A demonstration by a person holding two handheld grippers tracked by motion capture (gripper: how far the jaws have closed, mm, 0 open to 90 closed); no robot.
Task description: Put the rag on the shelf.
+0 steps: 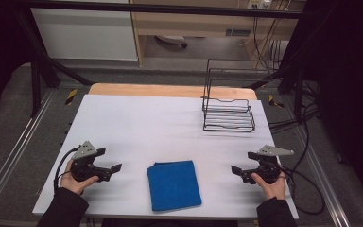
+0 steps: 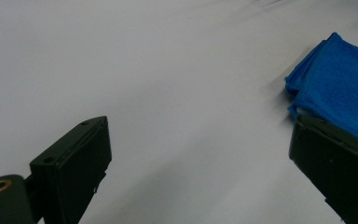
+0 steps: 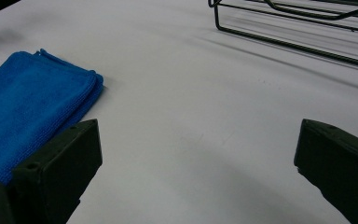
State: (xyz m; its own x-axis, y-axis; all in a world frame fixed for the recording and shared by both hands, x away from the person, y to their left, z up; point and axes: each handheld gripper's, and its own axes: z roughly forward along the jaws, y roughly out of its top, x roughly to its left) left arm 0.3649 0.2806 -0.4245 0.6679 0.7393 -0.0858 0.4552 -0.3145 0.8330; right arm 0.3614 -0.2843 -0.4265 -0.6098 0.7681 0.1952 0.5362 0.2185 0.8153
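The white table top (image 1: 170,123) carries everything, with a strip of bare wood (image 1: 170,90) showing at its far edge, well beyond both grippers. Around the table runs a dark metal frame (image 1: 170,8), and cables (image 1: 307,142) trail over the grey floor out past the right gripper's side.

The largest thing on the table is a black wire rack (image 1: 228,106), standing far ahead of the right gripper (image 1: 240,162) and well apart from it; in the right gripper view its lower rails (image 3: 298,44) cross the top of the picture. The rack holds nothing, and its wires show only white table through them.

Next is the folded blue cloth (image 1: 174,184), lying flat between the two grippers, near the table's front edge. It is touched by neither. In the left gripper view the cloth (image 2: 340,84) lies just beyond the right-hand jaw; in the right gripper view the cloth (image 3: 23,116) sits beside and partly behind the left-hand jaw. Nothing stands between either gripper and the cloth, only bare table.

The left gripper (image 1: 109,160) rests low over the table in the person's left hand (image 1: 78,182), its jaws spread wide apart with nothing between them. The right gripper, in the right hand (image 1: 270,184), likewise has its jaws wide apart over bare table.
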